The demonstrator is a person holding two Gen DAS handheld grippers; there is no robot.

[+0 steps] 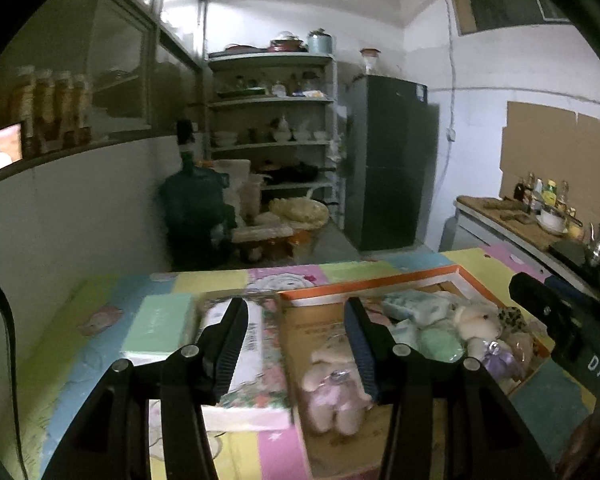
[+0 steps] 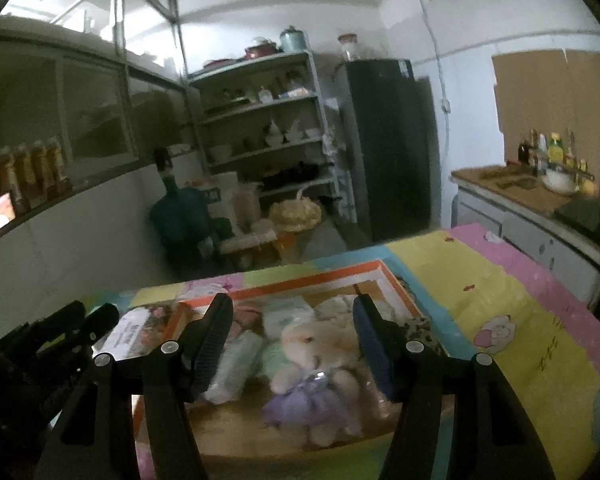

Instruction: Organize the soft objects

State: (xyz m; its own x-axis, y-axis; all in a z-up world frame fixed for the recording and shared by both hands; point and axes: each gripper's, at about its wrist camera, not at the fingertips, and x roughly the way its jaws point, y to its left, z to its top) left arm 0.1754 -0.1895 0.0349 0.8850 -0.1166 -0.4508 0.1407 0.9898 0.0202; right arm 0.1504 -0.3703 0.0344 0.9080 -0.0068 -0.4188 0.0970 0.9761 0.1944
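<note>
The left hand-held gripper (image 1: 296,322) hangs with its fingers spread wide and nothing between them, above the near left edge of a shallow cardboard box (image 1: 380,280) with an orange rim. Just under its right finger, inside the box, lies a beige plush bear in a pink dress (image 1: 332,384), on its back on the bare cardboard floor. Beyond that finger and to its right, the far corner of the box holds a cluster of soft things: a pale blue patterned cloth bundle (image 1: 414,306), a round mint-green pad (image 1: 440,344), a cream plush bear in a purple dress (image 1: 480,324) and a leopard-print piece (image 1: 510,316). To the left of the left finger, outside the box, a floral-printed flat box (image 1: 256,372) and a pale green box (image 1: 160,328) lie on the tabletop (image 1: 100,340), which is covered with a pastel cartoon cloth.

The right hand-held gripper (image 2: 292,322) is also wide open and empty, poised over the same box (image 2: 312,276). The cream bear in the purple dress (image 2: 312,364) lies directly between and below its fingers, touching the mint-green pad (image 2: 274,356) and a rolled pale towel (image 2: 236,364) on its left. The leopard-print piece (image 2: 418,328) peeks out beyond the right finger.
</note>
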